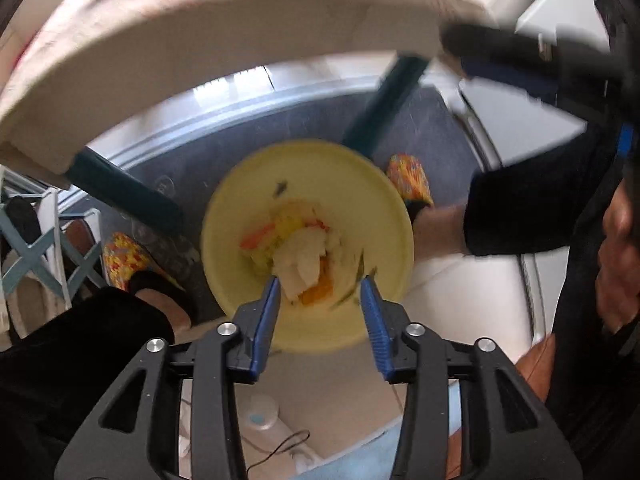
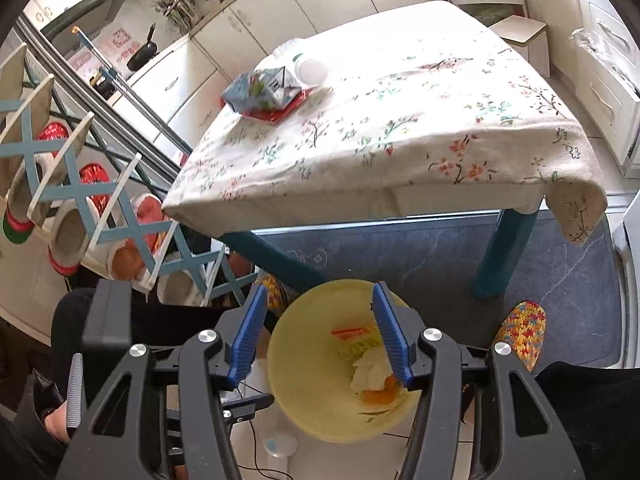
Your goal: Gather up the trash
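Observation:
A yellow bin (image 1: 240,208) stands on the floor below my left gripper (image 1: 320,280), which points steeply down over its mouth, open, with nothing between its blue pads. Inside lie crumpled white paper (image 1: 300,256), an orange scrap (image 1: 320,292) and a yellow wrapper. The right wrist view has the same bin (image 2: 304,364) beneath my right gripper (image 2: 319,288), also open and holding nothing. Farther off, on the floral-clothed table (image 2: 400,128), sit a blue-white carton (image 2: 260,88), a red wrapper (image 2: 282,111) and a white round lid (image 2: 312,70).
The person's feet in colourful slippers (image 2: 524,332) flank the bin on a dark mat (image 2: 560,260). Teal table legs (image 2: 500,256) stand just behind it. A shoe rack (image 2: 80,200) is at the left. A white bottle (image 2: 280,444) and a thin cable lie on the floor.

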Tool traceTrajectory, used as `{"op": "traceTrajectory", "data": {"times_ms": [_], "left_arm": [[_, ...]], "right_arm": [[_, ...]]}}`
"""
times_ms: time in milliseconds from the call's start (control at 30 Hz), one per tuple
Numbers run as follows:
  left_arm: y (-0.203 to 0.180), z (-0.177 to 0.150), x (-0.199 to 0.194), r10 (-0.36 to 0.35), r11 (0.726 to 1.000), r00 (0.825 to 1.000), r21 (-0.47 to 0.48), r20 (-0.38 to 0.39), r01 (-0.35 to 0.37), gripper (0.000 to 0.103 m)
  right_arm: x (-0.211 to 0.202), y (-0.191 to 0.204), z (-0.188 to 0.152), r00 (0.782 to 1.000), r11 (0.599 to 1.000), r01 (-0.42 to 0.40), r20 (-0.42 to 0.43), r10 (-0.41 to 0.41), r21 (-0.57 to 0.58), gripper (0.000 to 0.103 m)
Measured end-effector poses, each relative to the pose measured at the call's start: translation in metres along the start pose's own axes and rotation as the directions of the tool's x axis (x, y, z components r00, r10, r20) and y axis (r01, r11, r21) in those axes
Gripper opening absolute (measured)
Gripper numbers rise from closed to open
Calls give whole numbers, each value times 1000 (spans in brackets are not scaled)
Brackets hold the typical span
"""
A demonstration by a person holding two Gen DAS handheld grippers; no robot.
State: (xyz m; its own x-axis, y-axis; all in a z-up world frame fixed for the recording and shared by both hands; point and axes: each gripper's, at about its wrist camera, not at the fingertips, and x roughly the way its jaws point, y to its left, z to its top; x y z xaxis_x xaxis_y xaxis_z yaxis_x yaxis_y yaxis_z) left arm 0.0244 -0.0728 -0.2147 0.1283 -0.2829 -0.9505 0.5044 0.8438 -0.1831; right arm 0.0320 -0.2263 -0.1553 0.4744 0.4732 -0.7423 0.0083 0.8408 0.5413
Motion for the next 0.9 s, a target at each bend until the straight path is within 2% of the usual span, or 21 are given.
{"op": "traceTrajectory", "data": {"times_ms": [100,200,300,367,433,567,700,767,900], "left_arm": [[21,8,-19,-5,996,996,-85,85,12,42],[42,22,-42,65,986,978,-165,197,-33,43],[72,45,-68,158,958,943,-278,293,-74,52],[97,65,-82,221,932,918,-349,330,-99,53],[121,89,-86,262,912,905,-393,336,-118,55],[155,133,-74,306,894,904,-417,300,-164,57],[171,172,-51,324,900,912,-379,249,-216,57],[173,187,-45,351,902,900,-353,257,-250,62],[180,219,-34,348,920,898,-284,270,-271,74]], "right_arm": [[0,-1,3,1000,1000,-9,0,9,9,56],[1,-1,6,1000,1000,-24,5,24,18,56],[2,0,7,999,999,-40,10,39,19,57],[2,1,9,999,999,-37,18,36,9,57],[0,3,11,999,1000,-29,33,29,-6,57],[2,5,18,998,1000,-21,52,22,-18,60],[10,2,23,999,1000,-29,45,29,4,60],[14,1,25,999,999,-39,37,38,18,60],[19,0,26,998,998,-51,23,51,31,60]]}}
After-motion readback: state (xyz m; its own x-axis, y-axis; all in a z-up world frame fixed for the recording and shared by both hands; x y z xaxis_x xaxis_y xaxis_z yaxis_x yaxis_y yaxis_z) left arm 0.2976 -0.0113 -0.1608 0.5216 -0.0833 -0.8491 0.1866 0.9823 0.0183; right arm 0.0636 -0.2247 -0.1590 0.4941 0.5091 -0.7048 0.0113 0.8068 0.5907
